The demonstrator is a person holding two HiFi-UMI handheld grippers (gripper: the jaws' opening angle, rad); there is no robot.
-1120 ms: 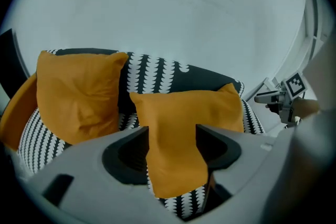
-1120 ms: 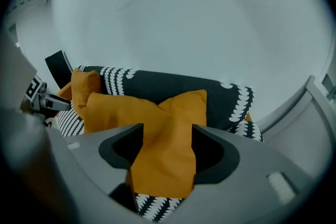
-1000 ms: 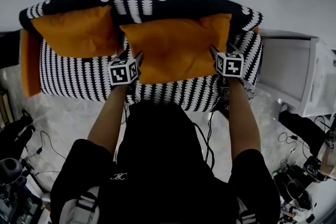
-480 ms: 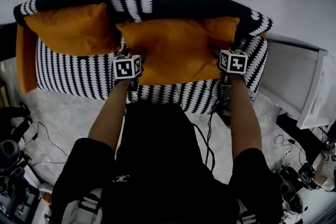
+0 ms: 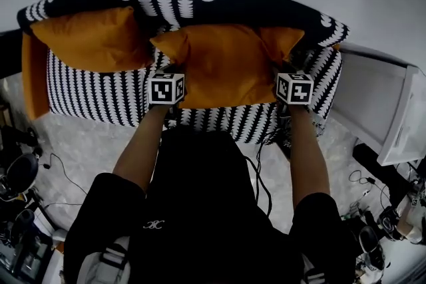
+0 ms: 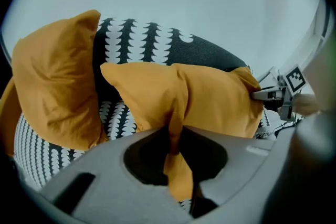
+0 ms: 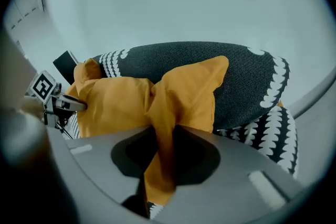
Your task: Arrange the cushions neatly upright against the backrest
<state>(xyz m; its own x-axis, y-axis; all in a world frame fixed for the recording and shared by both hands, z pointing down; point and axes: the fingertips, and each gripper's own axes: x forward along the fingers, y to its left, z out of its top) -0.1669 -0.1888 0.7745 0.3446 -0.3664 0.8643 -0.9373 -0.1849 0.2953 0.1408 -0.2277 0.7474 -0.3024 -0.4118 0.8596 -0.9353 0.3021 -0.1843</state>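
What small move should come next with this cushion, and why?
Probably lift the orange cushion and stand it against the backrest: the left gripper and right gripper are closing their jaws on its ends, fabric pinched between them.

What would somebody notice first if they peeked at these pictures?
The big orange cushion in the middle jumps out. It is pinched at each end: the left hand-held gripper and the right hand-held gripper are both closing their jaws on its bunched-up fabric. Next comes the black-and-white patterned sofa under it, with a second orange cushion leaning on the backrest at the left.
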